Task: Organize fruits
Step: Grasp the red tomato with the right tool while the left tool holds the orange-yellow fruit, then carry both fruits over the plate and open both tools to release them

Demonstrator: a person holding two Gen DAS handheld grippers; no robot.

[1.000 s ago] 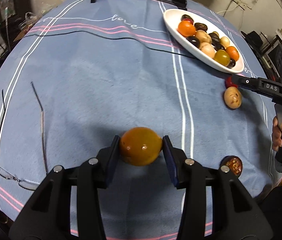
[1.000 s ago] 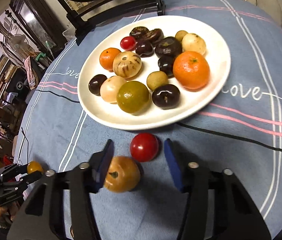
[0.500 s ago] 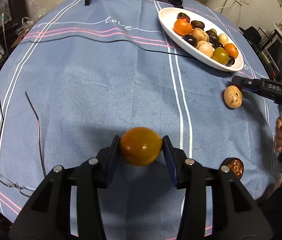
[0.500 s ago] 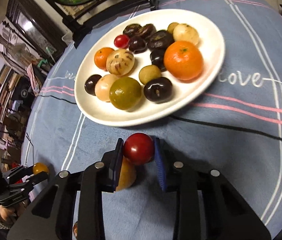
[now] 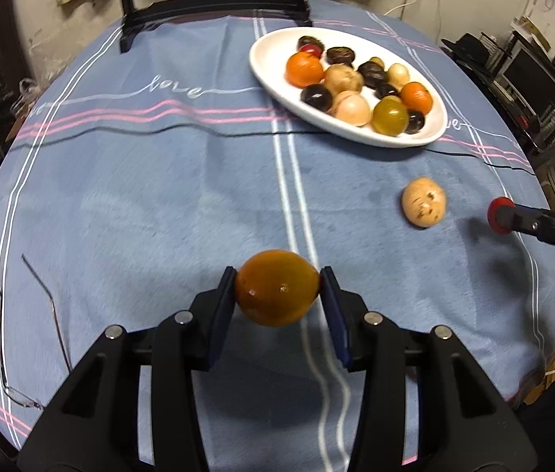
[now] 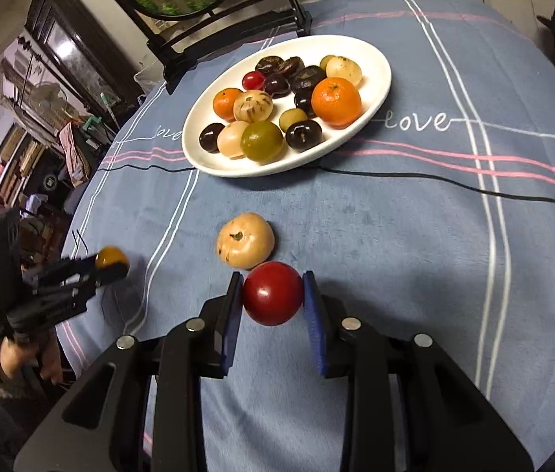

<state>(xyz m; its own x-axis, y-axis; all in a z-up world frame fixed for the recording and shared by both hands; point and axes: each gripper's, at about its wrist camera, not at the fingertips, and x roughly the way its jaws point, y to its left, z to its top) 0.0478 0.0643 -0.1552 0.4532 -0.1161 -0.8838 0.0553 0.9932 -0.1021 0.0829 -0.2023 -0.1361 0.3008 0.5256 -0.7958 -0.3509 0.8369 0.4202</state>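
So I've got a fruit in each hand right now. My left gripper (image 5: 277, 289) has its fingers clamped on an orange-yellow fruit (image 5: 276, 287), pads pressing both sides, held up over the blue tablecloth (image 5: 159, 196) of the table. My right gripper (image 6: 273, 295) has just closed its fingers, and they're now pinched tight on a small red fruit (image 6: 272, 293), also lifted off the cloth. Just past that red one, a tan speckled fruit (image 6: 245, 240) sits loose on the cloth by itself, between my right fingers and the white plate (image 6: 379, 78). The plate is further back and pretty loaded: two oranges, a green-yellow one, several dark purple ones, a couple of pale ones and a little red one. A thin black cable (image 6: 434, 187) runs across the cloth just in front of the plate. From the left camera I can also see a pair of glasses (image 5: 22, 338) lying near the left edge of the table, well apart from all the fruit.
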